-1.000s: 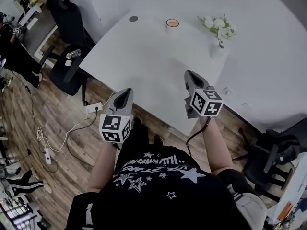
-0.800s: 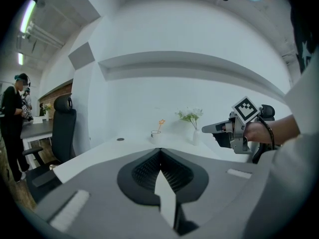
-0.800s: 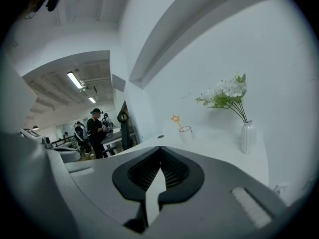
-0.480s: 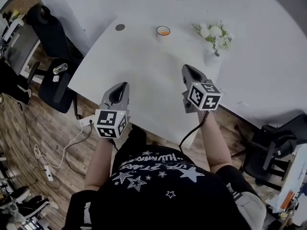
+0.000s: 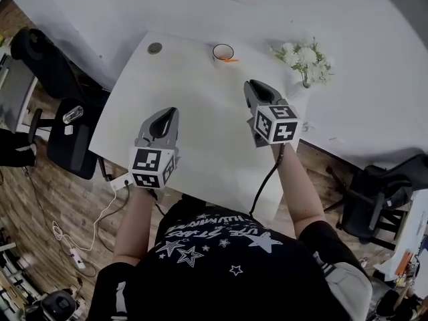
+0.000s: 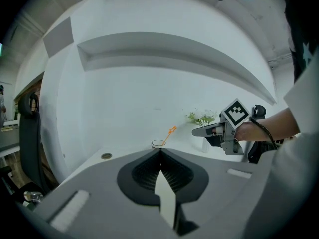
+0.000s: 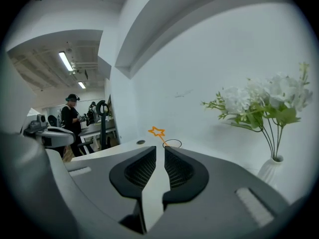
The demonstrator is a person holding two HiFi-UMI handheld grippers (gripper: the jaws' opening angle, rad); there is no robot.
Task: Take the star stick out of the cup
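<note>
Your star stick (image 5: 231, 60) stands in the cup (image 5: 223, 51) at the far edge of the white table (image 5: 187, 105), leaning out over the cup's near rim with its orange star head up in the air. A vase of white flowers (image 5: 304, 55) sits just to the right. Both tools are well short of the cup. Your left gripper (image 5: 167, 114) has its jaws pressed together on nothing. The jaws of your right gripper (image 5: 253, 85) have just been opening and stand a narrow slot apart, also empty. The stick looks thin, stiff and nearly weightless, so it could slip or twist in the pads. I'd pinch the shaft just below the star and draw it out along its lean. The cup looks light enough to tip or drag.
</note>
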